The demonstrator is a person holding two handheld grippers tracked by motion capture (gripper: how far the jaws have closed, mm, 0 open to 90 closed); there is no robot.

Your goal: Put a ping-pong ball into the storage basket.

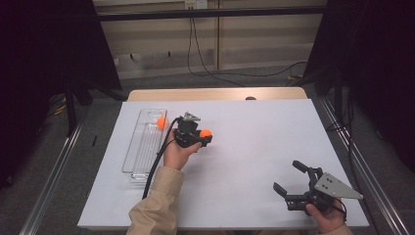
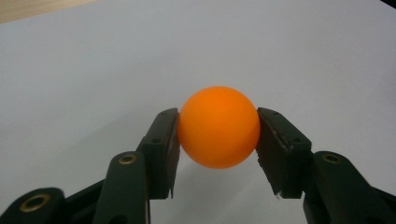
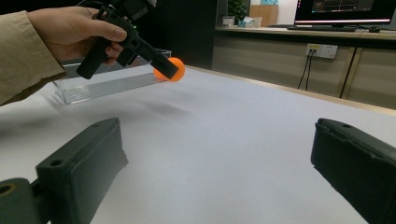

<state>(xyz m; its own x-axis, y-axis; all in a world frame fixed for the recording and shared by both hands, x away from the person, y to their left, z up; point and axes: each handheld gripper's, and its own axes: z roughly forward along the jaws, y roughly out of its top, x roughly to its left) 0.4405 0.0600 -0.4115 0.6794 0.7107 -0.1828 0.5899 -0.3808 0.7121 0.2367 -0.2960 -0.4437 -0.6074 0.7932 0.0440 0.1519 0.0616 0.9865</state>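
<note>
Two orange balls are in play: one sits at the far end of the clear tray (image 1: 145,142) on the left of the white table (image 1: 244,161), the other ball (image 1: 206,132) is pinched between the jaws of the left gripper (image 1: 203,137), held just right of the tray. The tray's long axis runs away from the person, so the held ball lies beside it. Far right, the right gripper (image 1: 289,177) rests with jaws spread, holding nothing.

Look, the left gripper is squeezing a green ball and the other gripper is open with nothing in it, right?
Not quite: the ball is orange, not green, as the left gripper view shows. The left gripper does squeeze it between its jaws, and the right gripper is open with nothing in it.
</note>
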